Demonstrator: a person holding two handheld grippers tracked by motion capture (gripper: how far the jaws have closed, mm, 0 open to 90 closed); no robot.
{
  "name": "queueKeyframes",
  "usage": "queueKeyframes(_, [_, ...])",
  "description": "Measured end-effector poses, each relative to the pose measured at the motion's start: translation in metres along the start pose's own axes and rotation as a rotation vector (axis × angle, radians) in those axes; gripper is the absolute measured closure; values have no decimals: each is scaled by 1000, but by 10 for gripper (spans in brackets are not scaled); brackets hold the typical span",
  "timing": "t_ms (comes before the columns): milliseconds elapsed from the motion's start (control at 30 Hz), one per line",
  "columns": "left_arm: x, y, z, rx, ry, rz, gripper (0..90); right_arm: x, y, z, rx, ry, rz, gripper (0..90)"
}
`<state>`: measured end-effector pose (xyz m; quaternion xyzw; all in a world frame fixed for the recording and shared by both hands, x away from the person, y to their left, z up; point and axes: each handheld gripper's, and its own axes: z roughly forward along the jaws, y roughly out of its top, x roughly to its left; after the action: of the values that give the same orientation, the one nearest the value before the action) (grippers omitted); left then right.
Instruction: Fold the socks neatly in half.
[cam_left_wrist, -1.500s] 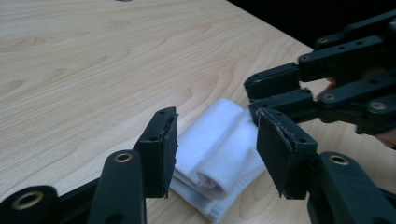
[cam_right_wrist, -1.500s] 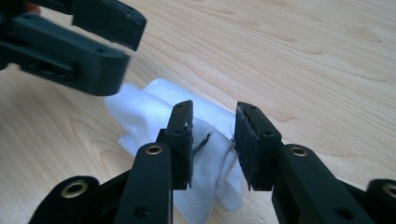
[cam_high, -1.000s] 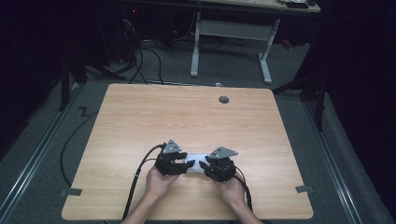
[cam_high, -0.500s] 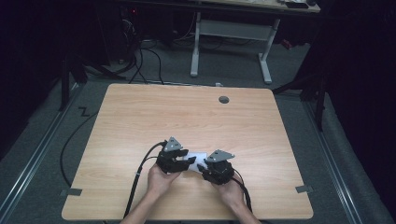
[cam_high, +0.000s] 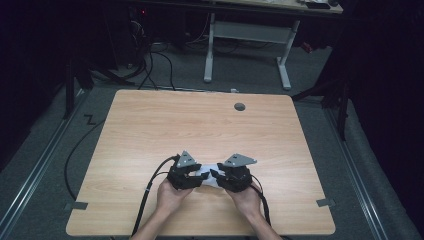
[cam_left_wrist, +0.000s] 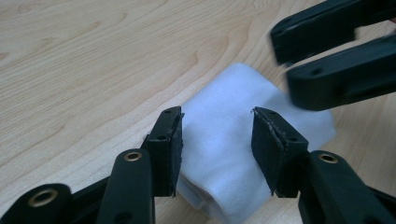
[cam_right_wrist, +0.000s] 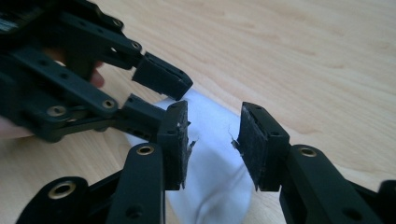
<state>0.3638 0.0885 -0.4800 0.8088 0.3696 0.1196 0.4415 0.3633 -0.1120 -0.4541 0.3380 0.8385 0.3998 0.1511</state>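
**Folded cloth between two open tools**

White folded cloth (cam_left_wrist: 243, 154) lies flat on the desk (cam_high: 150, 130), near its front edge. Left tool (cam_left_wrist: 217, 140) and right tool (cam_right_wrist: 212, 140) straddle it, jaws apart, not pinching. Risk: closing on one layer only would undo the fold.

High view overhead, facing forward-down on table (cam_high: 150, 125); gripper views close, low, sharing white cloth (cam_left_wrist: 233, 140).

White folded cloth (cam_left_wrist: 233, 154) — black left gripper (cam_left_wrist: 217, 140) and right gripper (cam_right_wrist: 212, 140) — on light wood-grain table (cam_high: 200, 120)
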Motion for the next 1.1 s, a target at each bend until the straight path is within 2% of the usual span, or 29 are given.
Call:
queueKeyframes(33, [0,-2,0,8,9,8,539,0,-5,10,33,-3,-1,632])
queueKeyframes(67, [0,-4,0,12,9,9,539,0,-5,10,33,-3,-1,632])
queueKeyframes(100, [1,-10,1,21,4,7,527,-2,-12,18,56,8,12,629])
queueKeyframes(200, [0,-14,2,18,5,12,516,-3,-18,19,38,16,24,628])
queueKeyframes(267, [-1,-15,1,11,8,10,514,-1,-19,18,33,8,10,627])
queueKeyframes(300, [-4,-14,-2,-8,18,34,512,-1,-19,19,35,3,-1,626])
queueKeyframes(333, [-4,-14,-2,-8,18,34,510,-3,-19,19,36,5,7,622])
queueKeyframes(367, [-9,-14,-5,-25,21,60,509,-5,-19,19,36,8,20,617])
queueKeyframes(400, [-9,-14,-5,-25,21,60,508,-5,-19,19,36,8,20,617])
queueKeyframes(433, [-11,-14,-5,-16,26,78,508,-7,-19,19,33,16,34,603])
queueKeyframes(567, [-8,-15,-3,-6,22,62,514,-7,-18,13,18,35,38,568])
queueKeyframes(633, [-7,-15,0,0,14,51,523,-6,-19,1,-28,46,48,561])
queueKeyframes(667, [-7,-15,0,0,14,51,528,-6,-19,1,-28,46,48,561])
queueKeyframes(700, [-7,-15,1,5,12,53,534,-5,-19,-3,-28,43,33,565])
queueKeyframes(733, [-8,-15,2,11,10,56,534,-5,-19,-3,-28,43,33,565])
queueKeyframes(800, [-8,-13,4,12,8,53,545,-5,-22,3,12,41,4,572])
queueKeyframes(867, [-8,-11,3,4,11,56,546,-6,-25,9,36,34,-5,572])
queueKeyframes(933, [-9,-10,1,-3,15,63,545,-10,-26,11,28,42,12,571])
queueKeyframes(1067, [-9,-8,-1,-19,18,67,542,-15,-25,14,19,31,10,568])
queueKeyframes(1100, [-9,-7,-1,-30,20,64,542,-18,-25,14,12,38,26,561])
